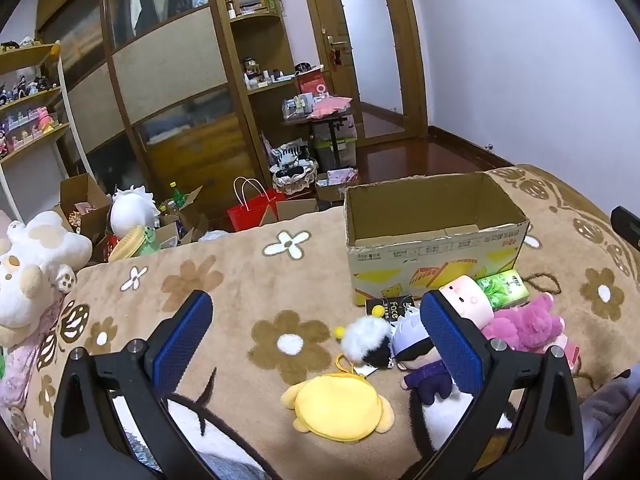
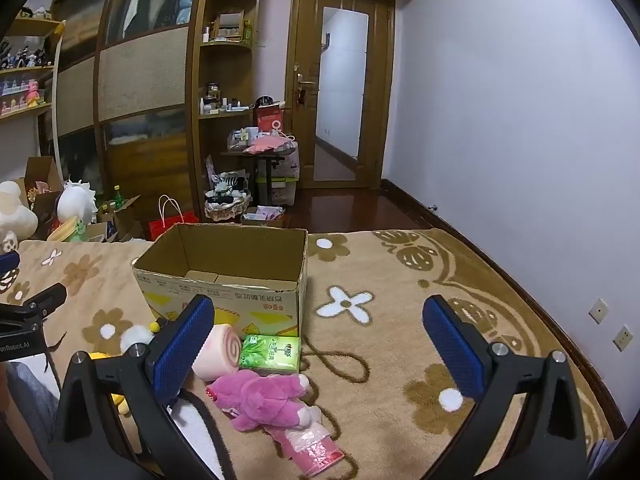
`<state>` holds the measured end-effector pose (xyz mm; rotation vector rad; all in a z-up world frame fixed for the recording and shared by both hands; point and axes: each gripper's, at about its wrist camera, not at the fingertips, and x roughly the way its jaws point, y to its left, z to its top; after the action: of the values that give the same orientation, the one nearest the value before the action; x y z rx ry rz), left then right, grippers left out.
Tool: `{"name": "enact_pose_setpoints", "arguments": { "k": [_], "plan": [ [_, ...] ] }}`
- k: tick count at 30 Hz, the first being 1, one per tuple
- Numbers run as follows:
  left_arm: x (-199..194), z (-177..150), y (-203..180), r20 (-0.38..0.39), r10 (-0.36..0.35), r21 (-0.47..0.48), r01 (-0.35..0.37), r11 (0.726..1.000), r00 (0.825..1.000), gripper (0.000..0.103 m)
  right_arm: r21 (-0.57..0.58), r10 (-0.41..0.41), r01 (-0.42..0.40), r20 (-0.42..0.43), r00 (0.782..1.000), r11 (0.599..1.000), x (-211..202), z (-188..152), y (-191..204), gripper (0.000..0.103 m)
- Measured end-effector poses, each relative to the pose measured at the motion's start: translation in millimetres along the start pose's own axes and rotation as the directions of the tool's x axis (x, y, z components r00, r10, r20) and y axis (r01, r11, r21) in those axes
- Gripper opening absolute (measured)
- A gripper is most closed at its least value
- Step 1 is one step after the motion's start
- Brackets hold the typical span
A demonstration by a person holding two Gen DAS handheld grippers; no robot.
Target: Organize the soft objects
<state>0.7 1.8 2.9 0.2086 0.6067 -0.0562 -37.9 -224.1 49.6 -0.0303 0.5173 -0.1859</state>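
An empty cardboard box [image 1: 436,236] [image 2: 224,276] stands on the flowered beige blanket [image 1: 248,280]. In front of it lie soft toys: a flat yellow plush [image 1: 340,408], a white and black bee plush [image 1: 366,340], a small doll in purple [image 1: 416,360], a pale pink plush [image 1: 468,300] [image 2: 218,352] and a magenta bear [image 1: 524,324] [image 2: 264,396]. A green tissue pack [image 1: 504,288] [image 2: 272,352] leans by the box. My left gripper [image 1: 316,312] hovers open above the toys. My right gripper [image 2: 318,316] is open over the blanket, right of the bear.
A large white and tan plush [image 1: 36,268] sits at the blanket's left edge. Beyond the bed are open cartons, a red bag [image 1: 252,208], a basket [image 1: 294,176], wooden wardrobes and a door [image 2: 340,92]. A pink wrapper [image 2: 316,448] lies near the bear.
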Motion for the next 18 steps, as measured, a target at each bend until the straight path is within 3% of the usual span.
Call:
{"name": "enact_pose_setpoints", "arguments": {
  "k": [18],
  "plan": [
    [1.8, 0.0, -0.6, -0.003, -0.007, -0.004, 0.007, 1.0, 1.0, 0.102, 0.0, 0.008, -0.008, -0.007, 1.0, 1.0, 3.4, -2.6, -1.3, 0.103]
  ]
}}
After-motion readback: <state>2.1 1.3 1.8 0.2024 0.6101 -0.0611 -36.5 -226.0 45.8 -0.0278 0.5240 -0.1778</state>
